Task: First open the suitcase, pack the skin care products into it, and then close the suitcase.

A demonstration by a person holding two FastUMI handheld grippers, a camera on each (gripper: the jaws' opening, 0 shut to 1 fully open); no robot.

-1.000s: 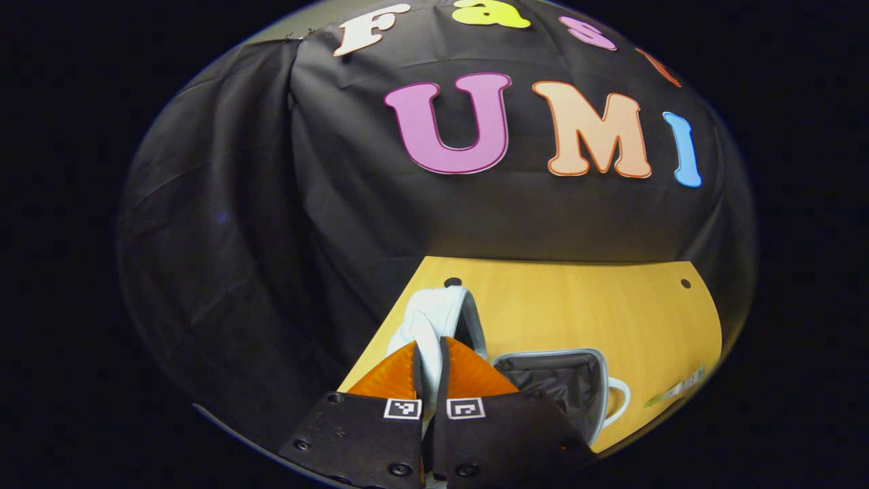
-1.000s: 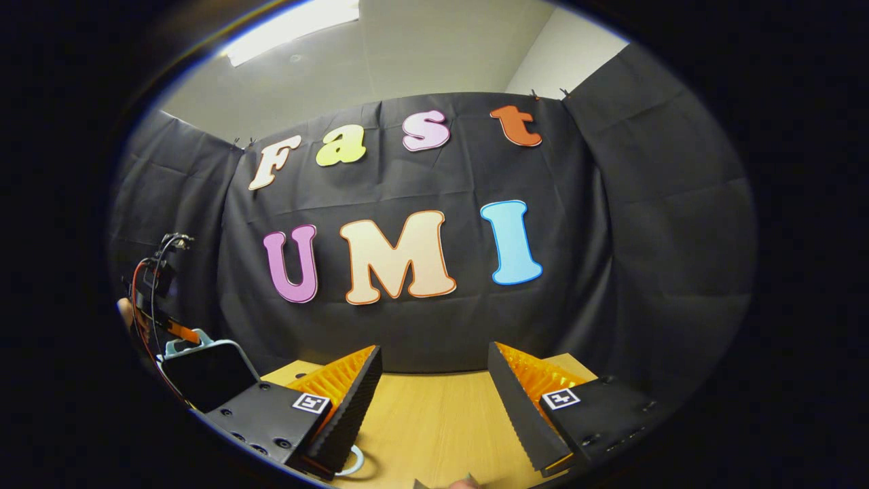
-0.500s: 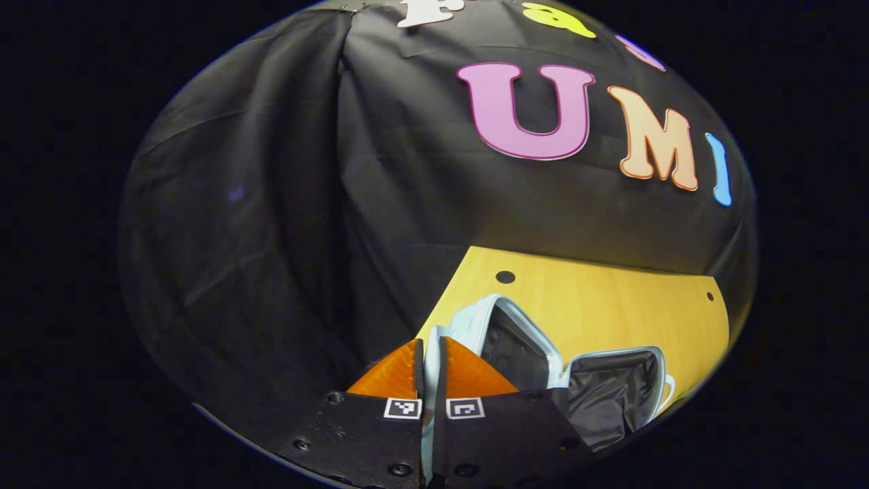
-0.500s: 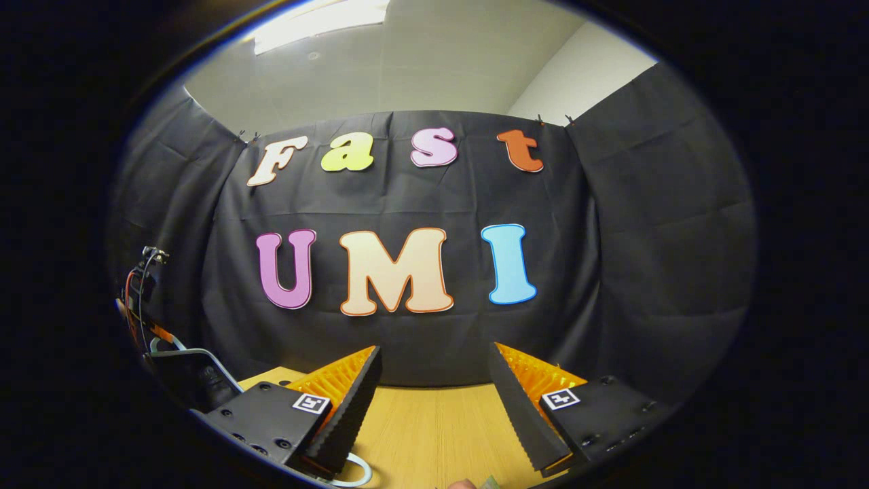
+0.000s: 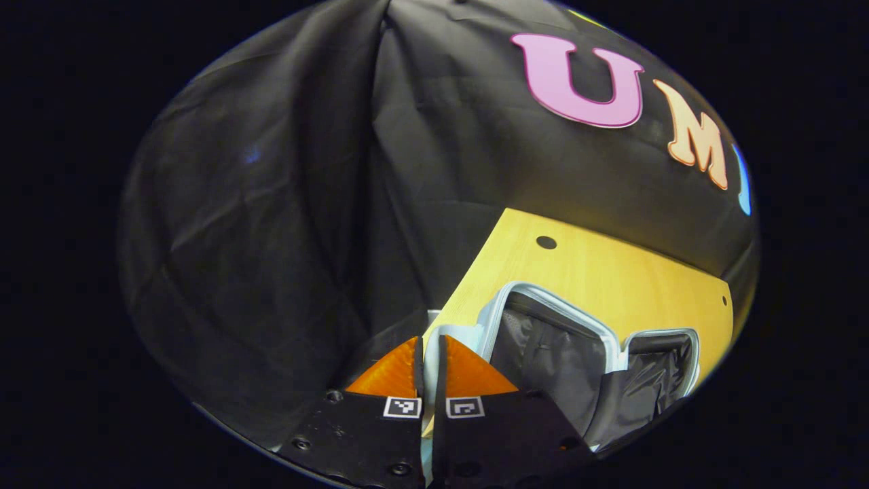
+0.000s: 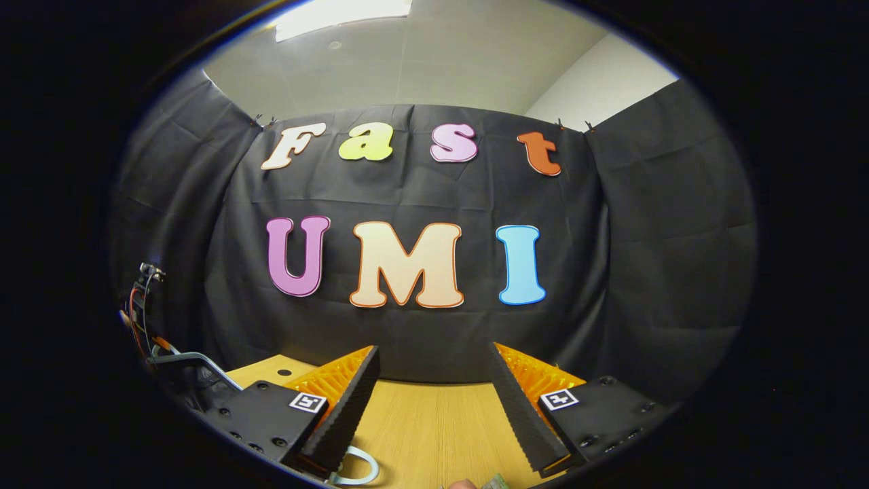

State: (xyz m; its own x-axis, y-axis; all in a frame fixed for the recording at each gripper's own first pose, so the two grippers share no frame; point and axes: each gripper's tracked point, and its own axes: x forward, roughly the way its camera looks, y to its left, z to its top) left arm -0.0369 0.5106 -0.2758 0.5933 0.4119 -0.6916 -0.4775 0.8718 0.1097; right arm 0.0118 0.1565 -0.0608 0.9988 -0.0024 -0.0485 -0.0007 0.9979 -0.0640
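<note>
Two tools: left tool [image 5: 429,353] clamping suitcase rim [image 5: 453,334].

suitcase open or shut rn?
Open. In the left gripper view the suitcase lid is swung wide, dark lining showing in both halves; the left gripper is shut on the lid's edge.

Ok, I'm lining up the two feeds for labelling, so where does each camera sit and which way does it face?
Left gripper view: rides on the left tongs, looking forward and down over the yellow wooden table at the opened pale-blue suitcase with dark lining; its own fingers are closed on the lid's rim.
Right gripper view: rides on the right tongs, raised and facing the black cloth wall; its own fingers stand wide apart.
Shared: the table, the wall, and the suitcase, at the right view's lower left.
</note>
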